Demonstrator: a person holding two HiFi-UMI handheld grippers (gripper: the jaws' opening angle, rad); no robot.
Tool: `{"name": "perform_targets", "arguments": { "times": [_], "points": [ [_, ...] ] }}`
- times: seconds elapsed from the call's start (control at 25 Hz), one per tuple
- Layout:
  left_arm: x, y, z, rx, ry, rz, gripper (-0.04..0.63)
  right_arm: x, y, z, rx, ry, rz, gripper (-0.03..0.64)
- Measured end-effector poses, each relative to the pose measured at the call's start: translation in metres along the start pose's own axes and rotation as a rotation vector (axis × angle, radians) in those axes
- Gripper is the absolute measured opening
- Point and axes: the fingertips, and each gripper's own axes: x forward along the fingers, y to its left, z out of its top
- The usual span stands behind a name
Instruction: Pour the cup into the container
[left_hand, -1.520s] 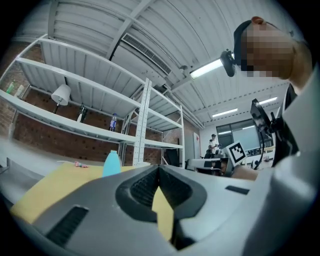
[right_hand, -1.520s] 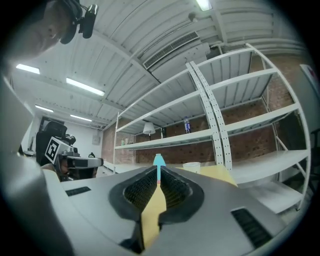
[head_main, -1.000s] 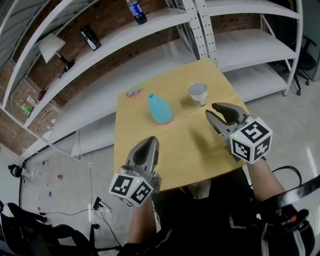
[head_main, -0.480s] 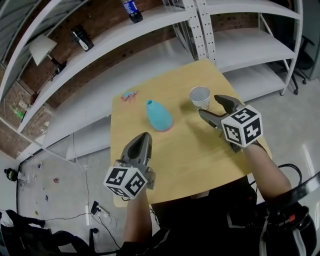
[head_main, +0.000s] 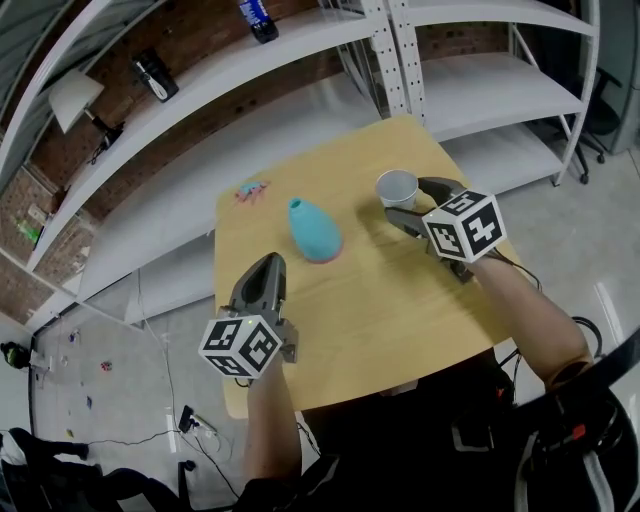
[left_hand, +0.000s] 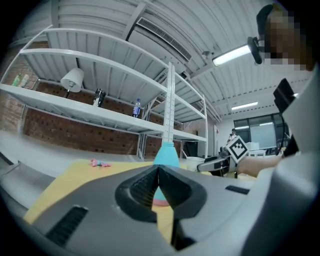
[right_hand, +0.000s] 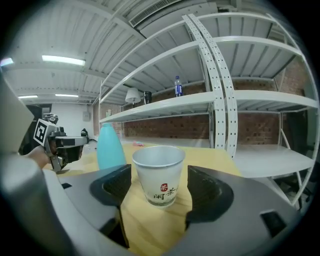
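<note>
A white paper cup (head_main: 397, 187) with red print stands upright near the far right corner of the wooden table (head_main: 370, 300). My right gripper (head_main: 404, 201) reaches it from the near side. Its jaws have just been opening and now stand wide on either side of the cup (right_hand: 159, 175), with a gap at each pad. The teal, cone-shaped container (head_main: 314, 229) stands upright at mid table, left of the cup. My left gripper (head_main: 268, 266) is shut with nothing in it, level and just short of the container (left_hand: 165, 154).
A small pink item (head_main: 250, 189) lies at the table's far left corner. White metal shelving (head_main: 420, 70) runs behind the table and holds a bottle (head_main: 251, 18) and a lamp (head_main: 75, 98). The table's right edge is close to the cup.
Both grippers have moved forward over the table. The right one's jaws have spread and now flank the cup. The left one has come closer to the teal container, still shut.
</note>
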Motion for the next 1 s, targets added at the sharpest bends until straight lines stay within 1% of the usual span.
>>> {"name": "perform_targets", "arguments": {
  "times": [0.12,0.44,0.64,0.88,1.0],
  "points": [
    [0.002,0.004,0.001,-0.014,-0.013,0.003,-0.001,0.005,0.0,0.004,-0.011,0.003,0.005,0.334],
    [0.006,-0.002,-0.006,-0.013,-0.008,-0.022,-0.001,0.016,-0.002,0.0,-0.004,0.018,0.001,0.334],
    [0.006,-0.004,-0.004,-0.006,-0.013,-0.028,-0.002,0.016,0.0,0.002,0.003,0.008,0.024,0.328],
    [0.009,-0.006,-0.008,0.002,-0.002,-0.034,-0.002,0.009,0.012,0.017,-0.042,-0.028,0.052,0.316],
    [0.009,-0.007,-0.01,0.021,0.007,-0.04,-0.002,0.008,0.026,0.036,-0.101,-0.047,0.081,0.316]
  ]
}}
